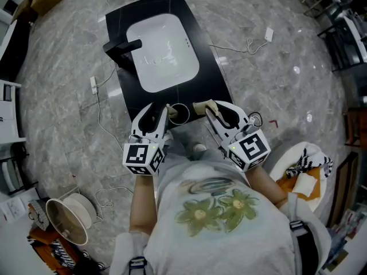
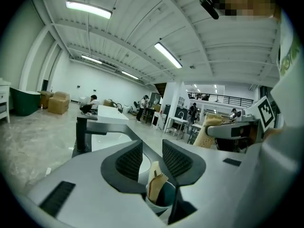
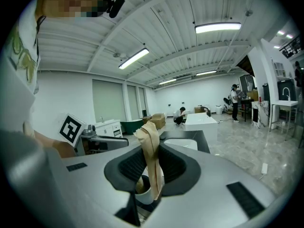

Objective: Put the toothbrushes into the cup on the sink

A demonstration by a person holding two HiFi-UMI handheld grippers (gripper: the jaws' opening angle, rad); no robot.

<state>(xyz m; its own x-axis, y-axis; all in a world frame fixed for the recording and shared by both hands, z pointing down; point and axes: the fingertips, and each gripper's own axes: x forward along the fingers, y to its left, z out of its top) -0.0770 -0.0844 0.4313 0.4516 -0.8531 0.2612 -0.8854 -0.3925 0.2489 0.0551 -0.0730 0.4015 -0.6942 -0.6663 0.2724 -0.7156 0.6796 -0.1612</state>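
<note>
Head view looks steeply down; both gripper views sit low, sharing the cup (image 2: 155,205).

Cup (image 1: 179,114) on black sink counter (image 1: 210,79)

Lighting: bright and even, from ceiling strip lights (image 2: 89,9) overhead of the sink (image 1: 162,51). Glare: white spots on the floor (image 1: 296,70) right of the sink. Shadows: soft. My gripper views: strong fisheye bend, dark corners. Focus: sharp.

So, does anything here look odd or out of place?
Nothing spilled or broken. Oddly, both are paper-wrapped: one tan wrapped toothbrush leans in the white round cup, a second wrapped toothbrush is pinched in the right claw.
</note>
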